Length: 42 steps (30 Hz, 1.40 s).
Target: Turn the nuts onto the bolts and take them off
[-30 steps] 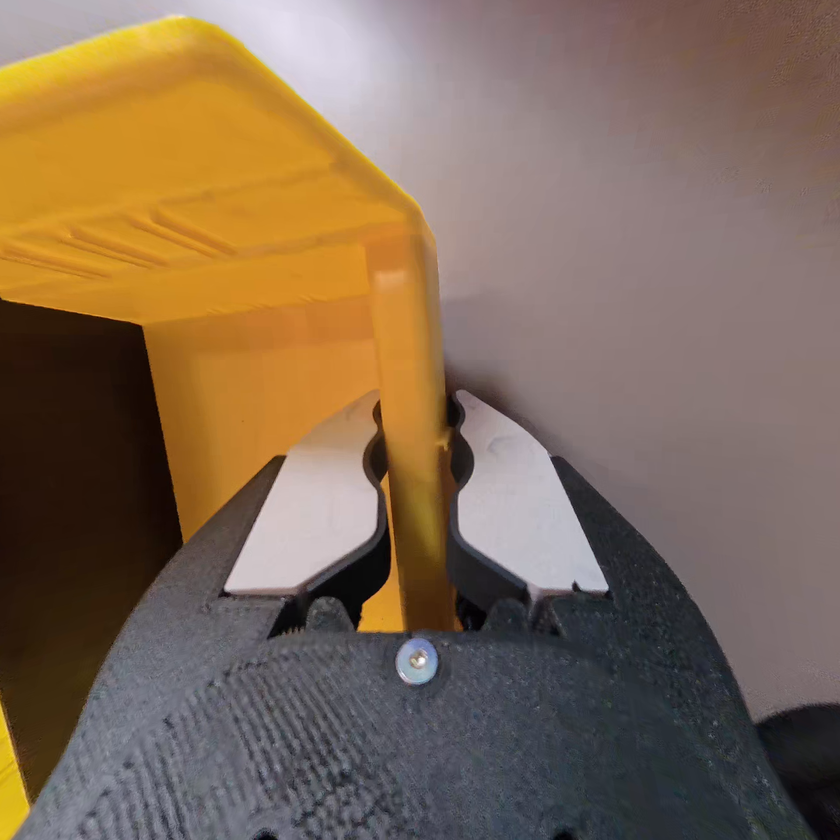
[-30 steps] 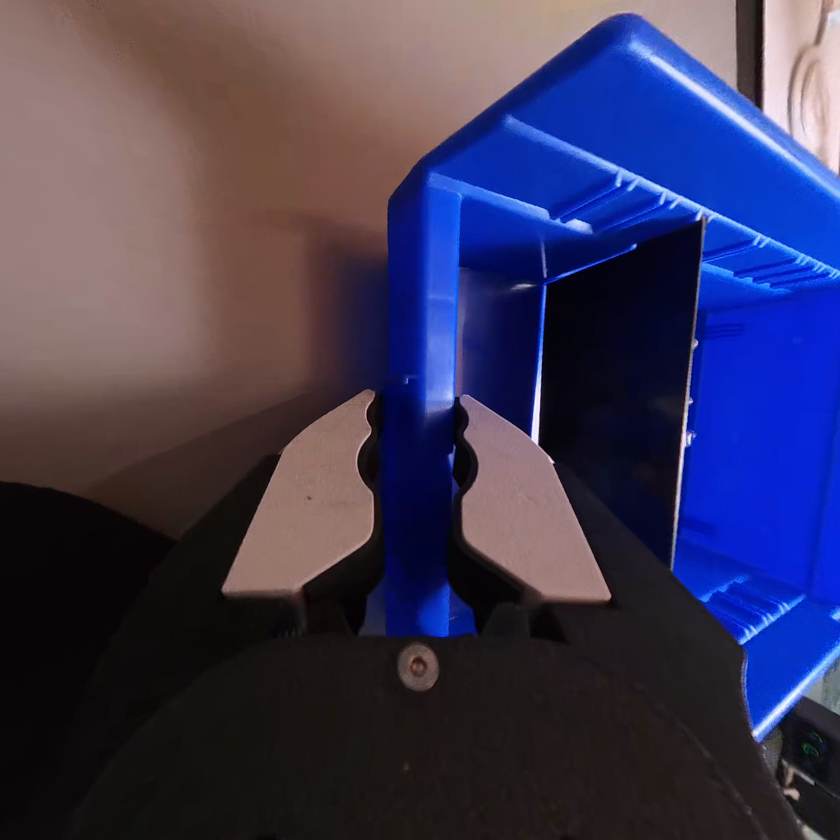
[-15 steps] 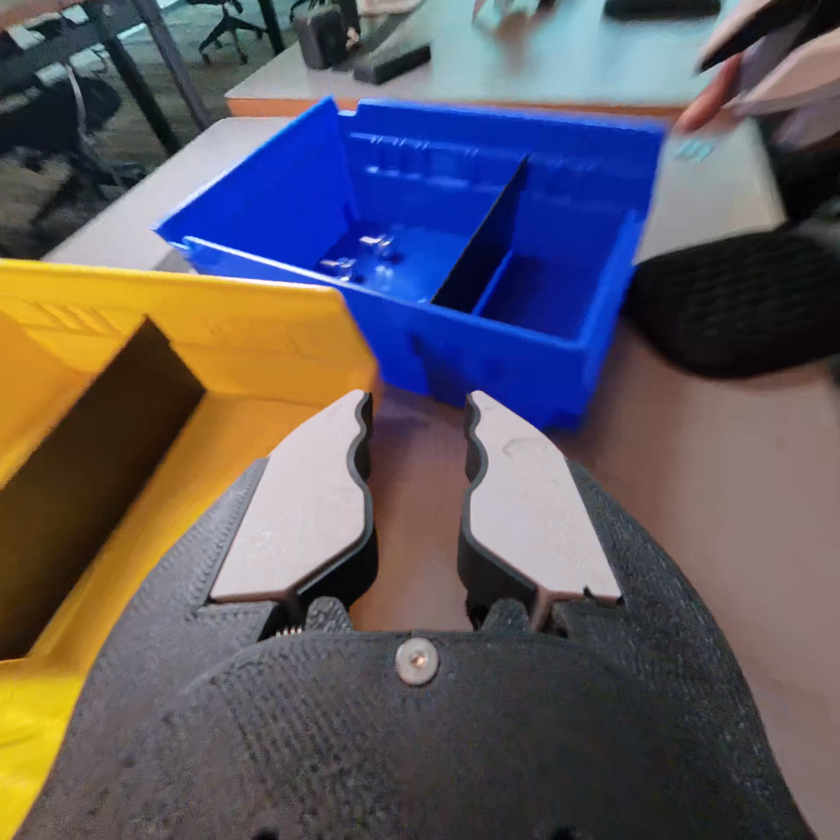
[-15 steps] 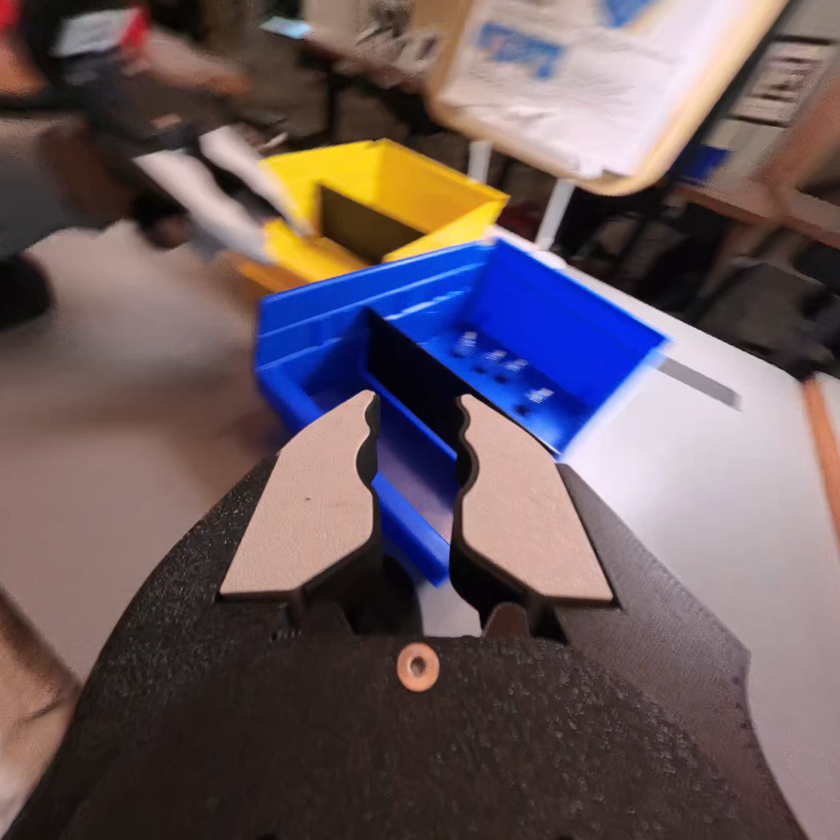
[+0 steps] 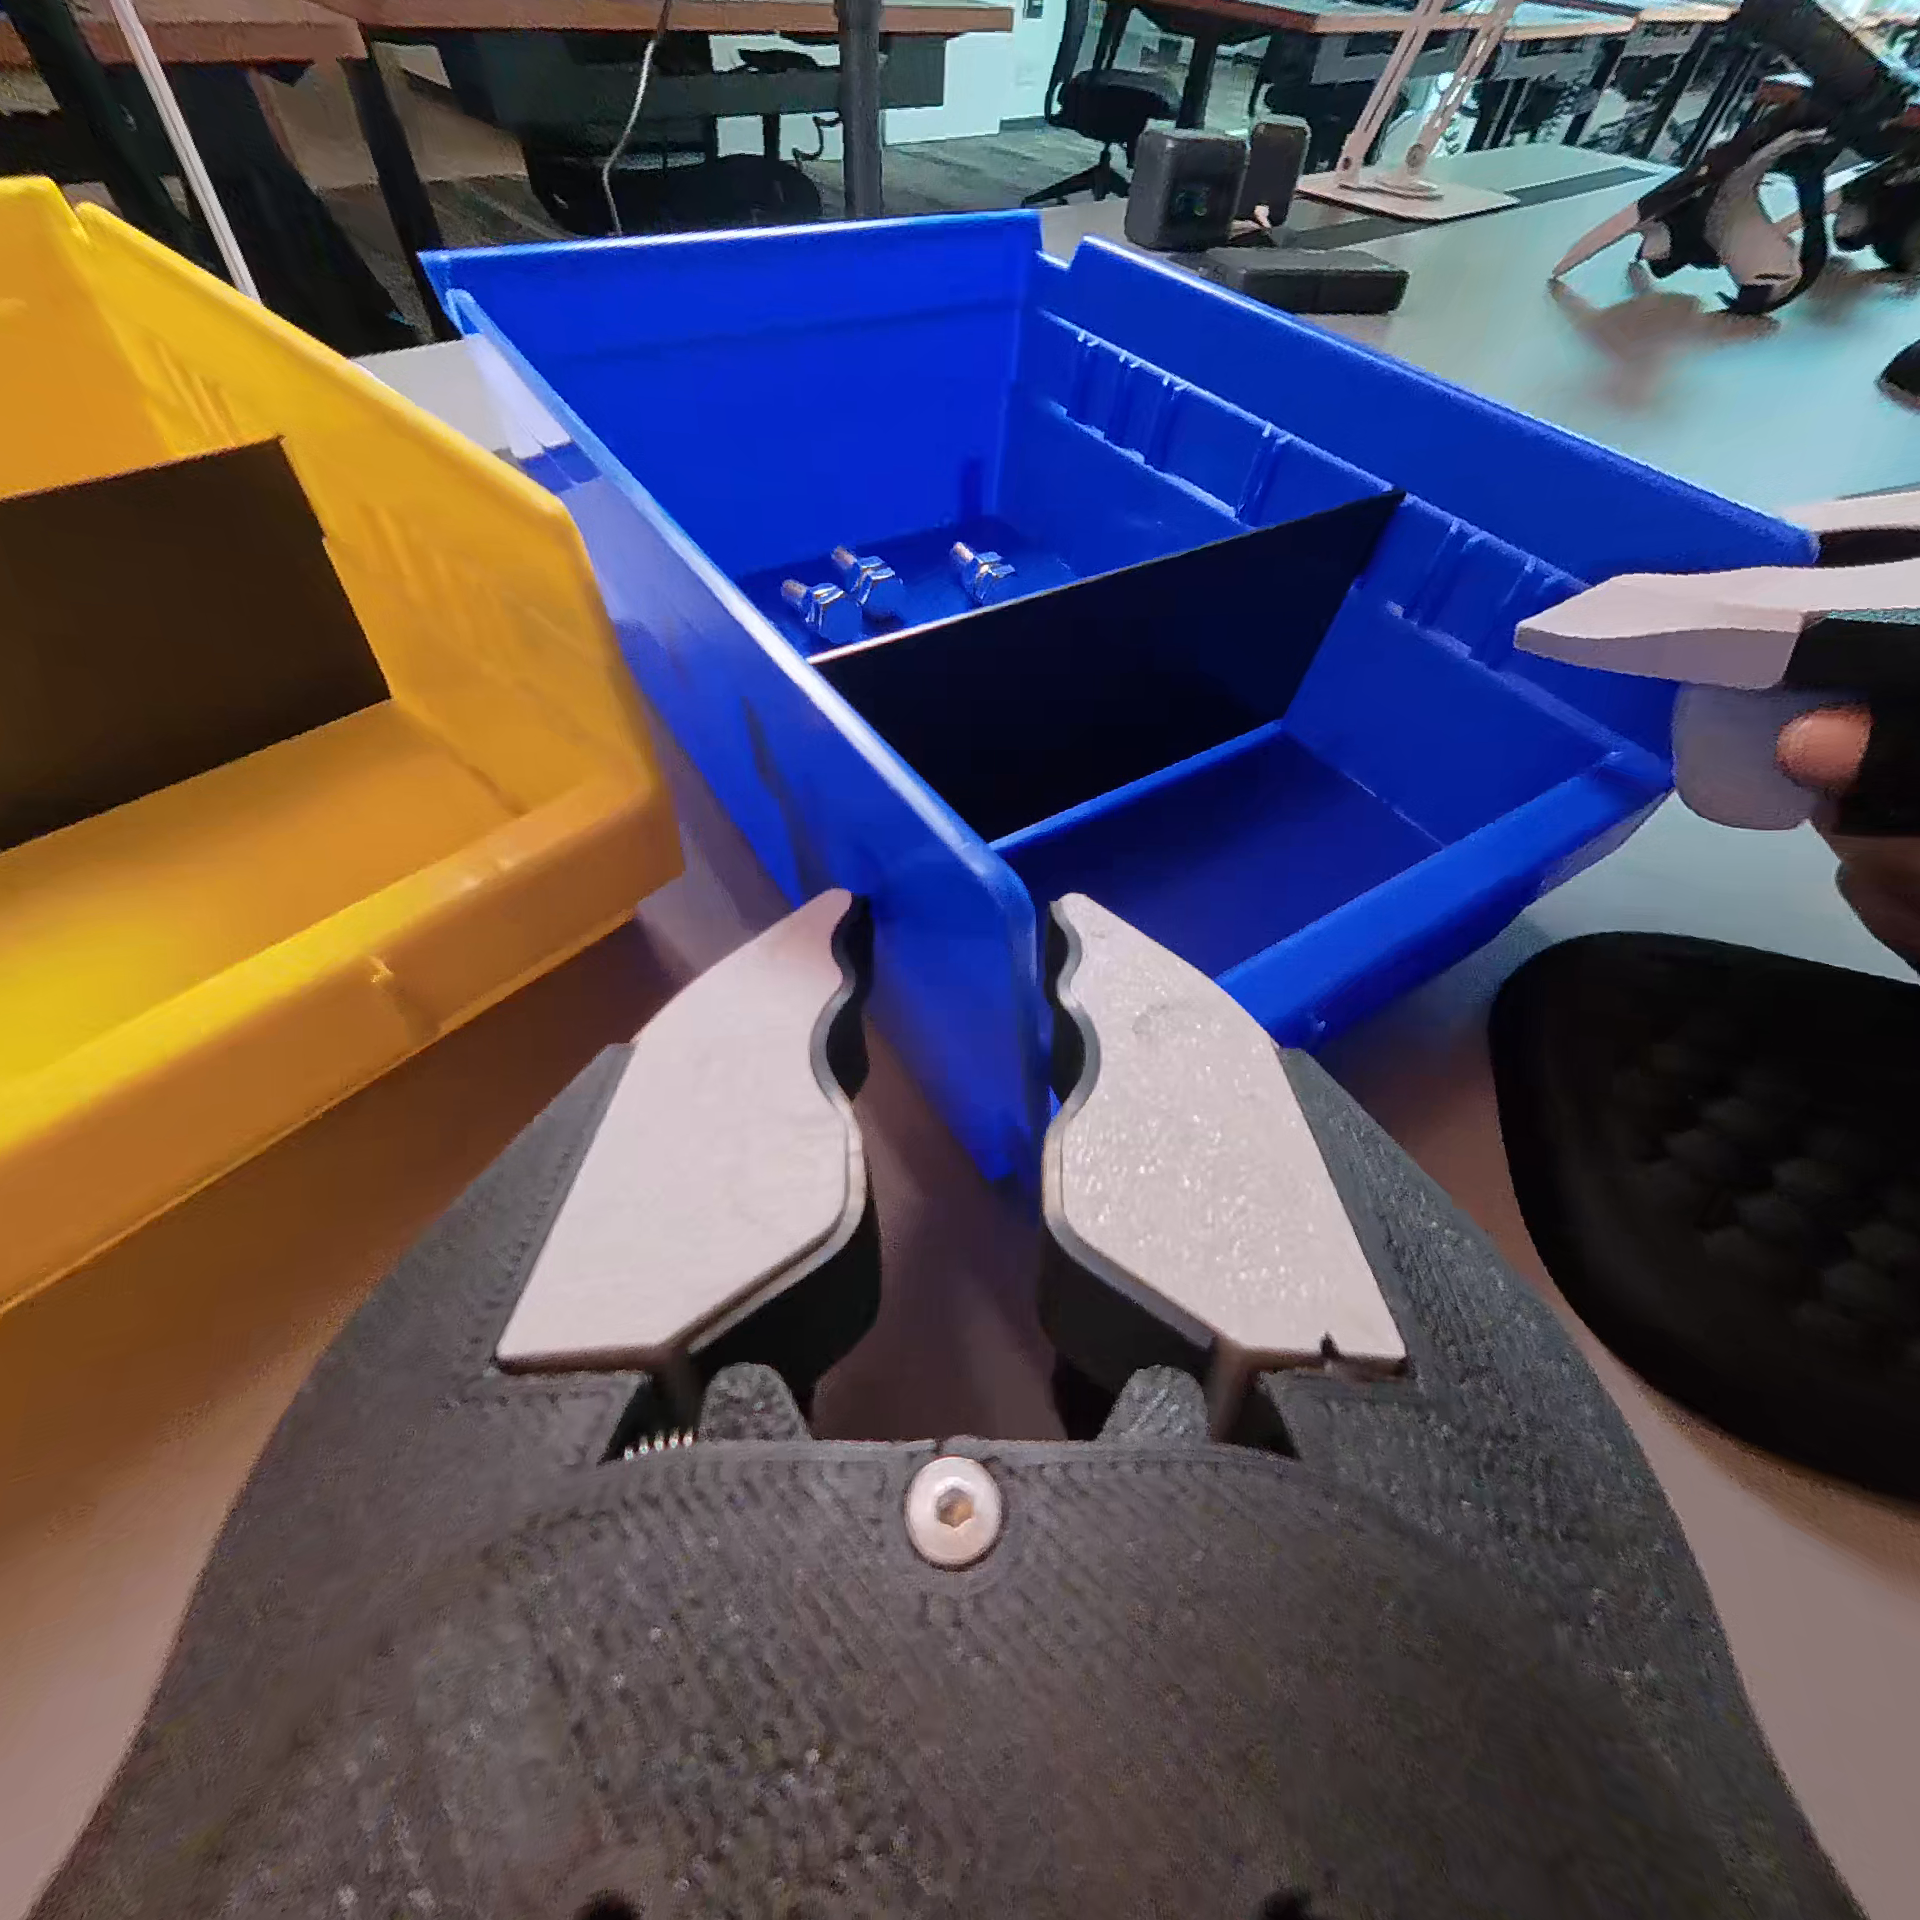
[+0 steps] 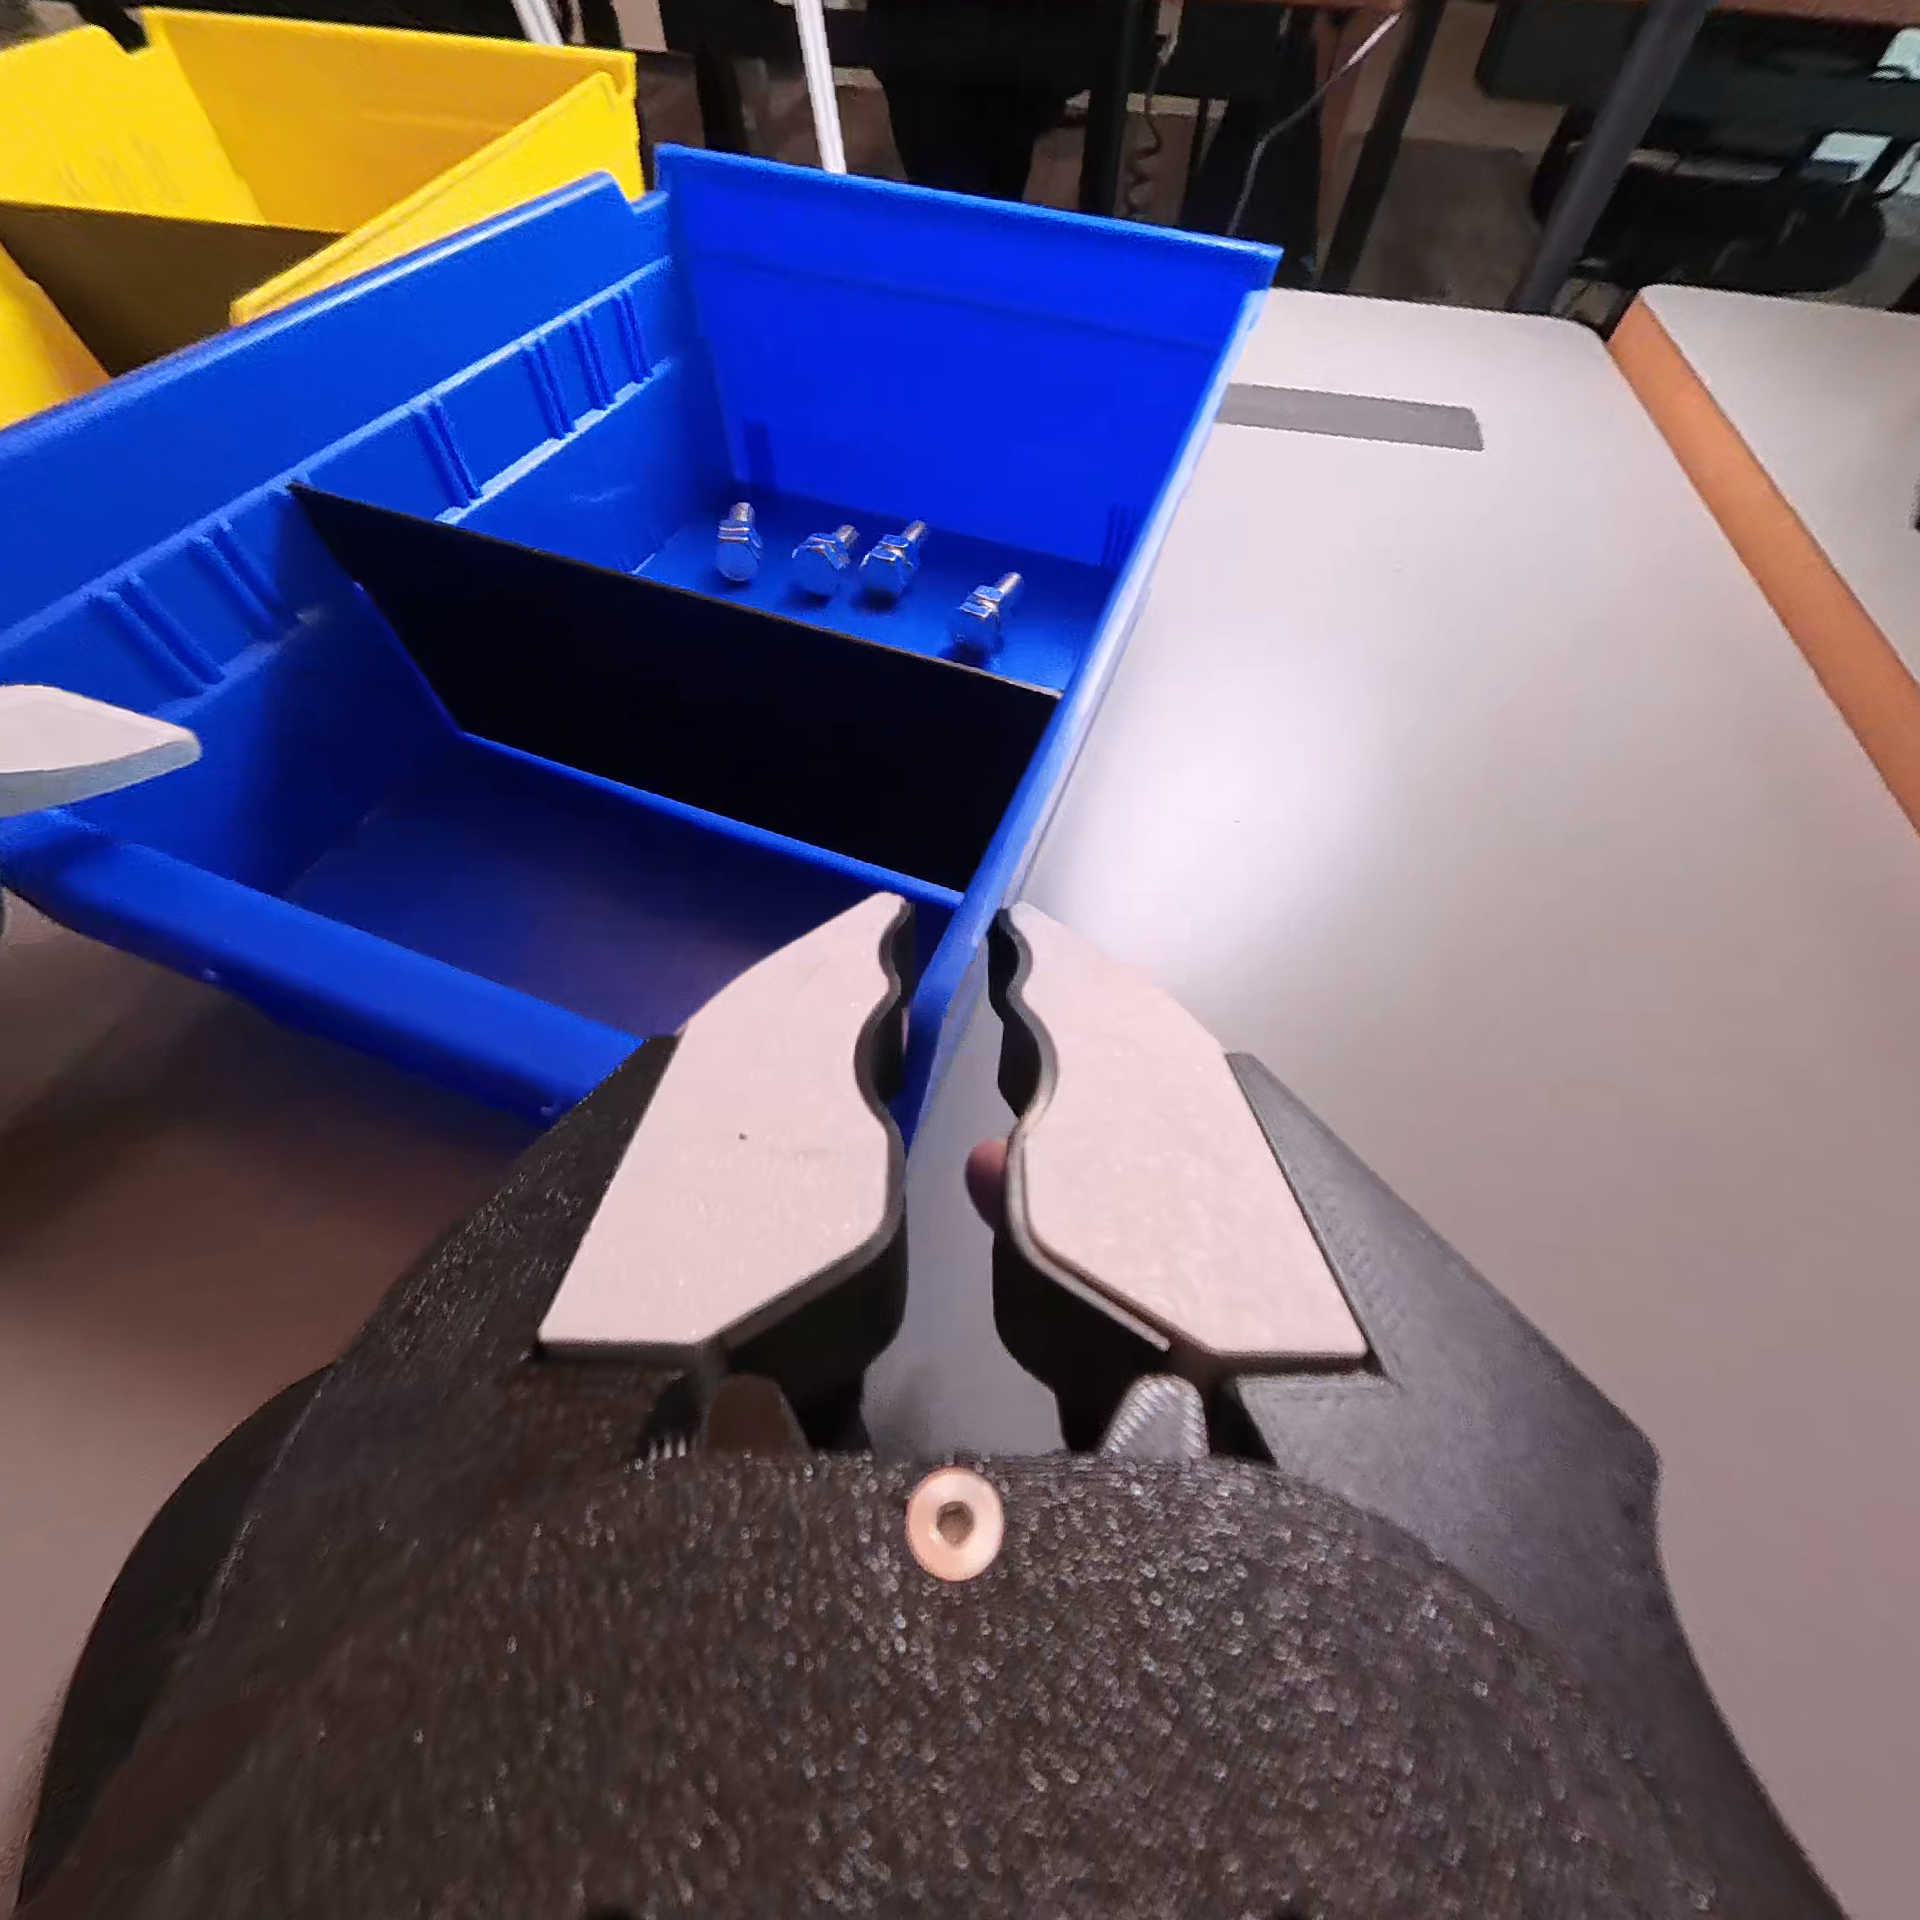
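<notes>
— What is seen at the left gripper (image 5: 951, 925) now?

— Its jaws are spread apart and empty, with the near corner of the blue bin (image 5: 935, 997) framed between them; no contact with the fingers can be confirmed. A second ago the wall of the yellow bin (image 5: 312, 935) was clamped there; that bin is now set down on the tabletop (image 5: 1558, 1610), just left of the blue one.

— And the right gripper (image 6: 951, 925)?

— Its jaws are likewise released, where the blue bin's wall was gripped a second ago. The bin's other near corner (image 6: 940, 997) is seen in the narrow gap. The blur of half a second ago is gone.

— Where are the bolts?

— The bolts (image 6: 862, 571), four with nuts on them, are lying in the far compartment, behind the black divider (image 6: 727, 707). Three are shown in the left wrist view (image 5: 883, 592). The near compartment is bare — a black mat (image 5: 1714, 1195) is lying on the tabletop beside the bin.
</notes>
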### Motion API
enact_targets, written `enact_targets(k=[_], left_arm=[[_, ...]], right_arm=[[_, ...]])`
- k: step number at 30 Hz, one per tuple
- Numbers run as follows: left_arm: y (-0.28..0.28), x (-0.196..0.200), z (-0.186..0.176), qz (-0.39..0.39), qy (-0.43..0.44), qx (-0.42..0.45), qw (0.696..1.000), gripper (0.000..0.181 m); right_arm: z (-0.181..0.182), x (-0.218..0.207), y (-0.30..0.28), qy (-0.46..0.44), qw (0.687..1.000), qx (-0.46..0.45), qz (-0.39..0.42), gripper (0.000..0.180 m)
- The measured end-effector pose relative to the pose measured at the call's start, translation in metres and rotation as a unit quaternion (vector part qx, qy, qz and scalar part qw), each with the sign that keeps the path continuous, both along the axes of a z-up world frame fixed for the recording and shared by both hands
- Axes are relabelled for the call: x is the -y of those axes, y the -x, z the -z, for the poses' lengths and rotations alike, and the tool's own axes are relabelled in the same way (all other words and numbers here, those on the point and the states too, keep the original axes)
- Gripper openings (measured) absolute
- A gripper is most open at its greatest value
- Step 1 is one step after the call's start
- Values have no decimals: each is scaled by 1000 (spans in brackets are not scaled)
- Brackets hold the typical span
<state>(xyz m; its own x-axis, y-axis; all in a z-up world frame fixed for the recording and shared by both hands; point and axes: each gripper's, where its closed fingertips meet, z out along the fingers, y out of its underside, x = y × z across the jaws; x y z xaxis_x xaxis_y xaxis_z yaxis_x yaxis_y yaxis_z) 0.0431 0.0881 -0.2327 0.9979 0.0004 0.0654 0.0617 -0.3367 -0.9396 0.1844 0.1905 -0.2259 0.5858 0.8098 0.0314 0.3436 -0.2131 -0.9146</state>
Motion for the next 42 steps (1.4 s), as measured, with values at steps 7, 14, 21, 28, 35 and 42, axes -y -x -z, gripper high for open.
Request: enact_targets(k=[7, 14, 21, 28, 35, 42], left_arm=[[-7, -4, -48, 14, -61, -12, 998, 24], [25, 33, -154, -22, -159, -46, 986, 16], [110, 125, -214, -141, -217, -82, 962, 13], [203, 234, -208, -251, -233, -91, 935, 14], [270, 303, -142, -317, -193, -59, 927, 15], [297, 308, -67, -323, -140, -27, 936, 14]], right_arm=[[-46, 1, -17, -41, 997, -44, 46, 9], [-160, 36, 12, -125, 987, -96, 1, 8], [-218, 101, 116, -150, 970, -160, -107, 9], [-196, 178, 249, -94, 952, -176, -234, 10], [-125, 239, 334, -13, 940, -174, -293, 11], [-61, 248, 353, 1, 948, -148, -282, 12]])
